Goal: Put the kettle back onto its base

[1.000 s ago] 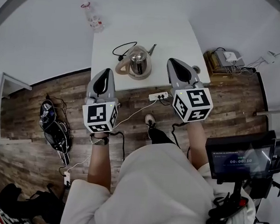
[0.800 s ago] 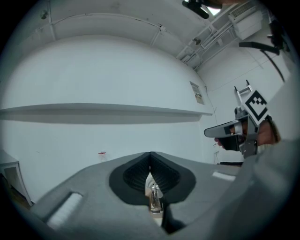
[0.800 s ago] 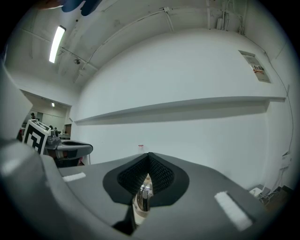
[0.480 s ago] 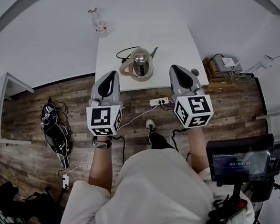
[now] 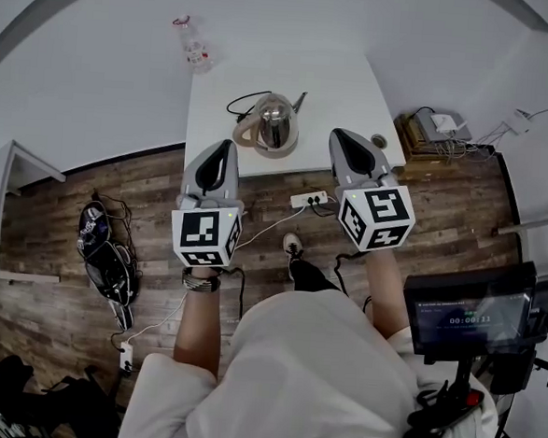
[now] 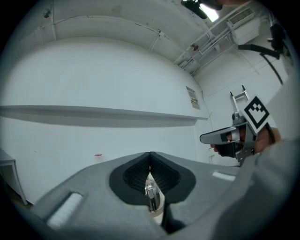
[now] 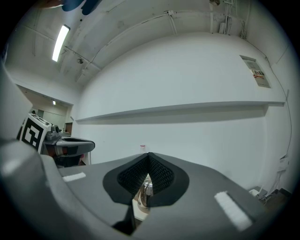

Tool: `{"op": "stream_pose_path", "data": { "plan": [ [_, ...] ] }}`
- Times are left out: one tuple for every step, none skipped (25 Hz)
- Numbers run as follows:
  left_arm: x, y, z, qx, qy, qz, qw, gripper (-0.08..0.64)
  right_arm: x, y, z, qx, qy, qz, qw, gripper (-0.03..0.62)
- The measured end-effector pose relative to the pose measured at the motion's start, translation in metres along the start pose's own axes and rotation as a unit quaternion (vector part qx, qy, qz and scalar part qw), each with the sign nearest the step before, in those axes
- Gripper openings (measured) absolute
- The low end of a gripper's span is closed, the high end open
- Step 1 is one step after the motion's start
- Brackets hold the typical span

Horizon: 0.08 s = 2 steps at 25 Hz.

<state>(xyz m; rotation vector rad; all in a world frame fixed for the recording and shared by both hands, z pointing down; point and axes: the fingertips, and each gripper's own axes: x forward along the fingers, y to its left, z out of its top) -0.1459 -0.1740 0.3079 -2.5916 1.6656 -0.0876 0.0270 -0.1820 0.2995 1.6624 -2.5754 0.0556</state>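
kettle point(image 5: 276, 125) is set on the desk point(image 5: 340, 78) near its front edge | left hand-held gripper point(image 5: 225, 145) – jaws are pressed together, empty | right hand-held gripper point(image 5: 340, 135) – jaws are pressed together, empty

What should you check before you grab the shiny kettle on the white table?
1. Left gripper empty: ok, jaws together on nothing.
2. Right gripper empty: ok, jaws together on nothing.
3. Jaws wide enough to grab: not ok, both are shut.
4. Kettle upright on the table: ok.
5. Kettle seated on its base: cannot tell from here.
6. Grippers touching the kettle: not ok, both are short of it.
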Motion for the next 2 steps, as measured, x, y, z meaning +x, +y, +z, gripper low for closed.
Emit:
{"op": "stream_pose_path", "data": {
  "plan": [
    [0.0006,-0.0006,0.0006,-0.001,0.0,-0.001,1.0,0.006,0.0001,-0.0007,-0.0001,0.0,0.001,0.0,1.0,0.002],
    [0.0013,-0.0012,0.0013,-0.001,-0.001,-0.002,1.0,0.006,0.0001,-0.0015,-0.0002,-0.001,0.002,-0.001,1.0,0.002]
  ]
}}
